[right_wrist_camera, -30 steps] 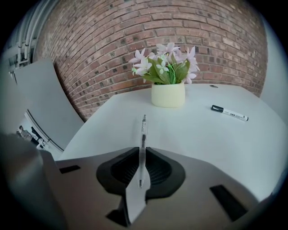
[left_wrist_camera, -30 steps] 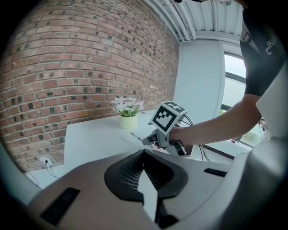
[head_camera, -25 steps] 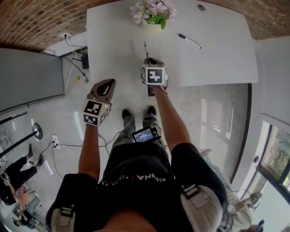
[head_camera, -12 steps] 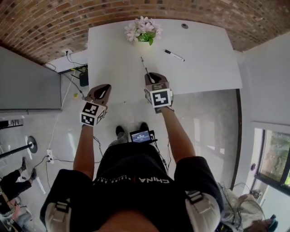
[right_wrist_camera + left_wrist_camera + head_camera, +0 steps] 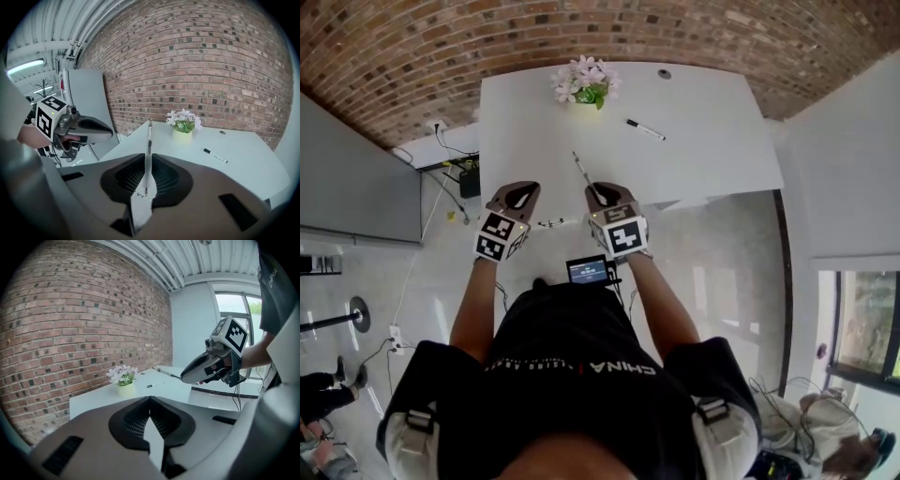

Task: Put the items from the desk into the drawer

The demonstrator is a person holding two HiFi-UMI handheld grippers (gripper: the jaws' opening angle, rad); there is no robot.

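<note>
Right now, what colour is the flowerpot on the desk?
Pale yellow-green flowerpot; right gripper view shows it best.

Shirt (image 5: 581, 403): the word "CHINA" in white capitals across the front, upside down in the head view. A short red mark beside the word is too small to read.

Small screen (image 5: 588, 271) at the person's waist: lit, content illegible.

Cubes on the left hand-held gripper (image 5: 523, 189) and the right hand-held gripper (image 5: 600, 190): black-and-white square code markers, no letters or numbers.
</note>
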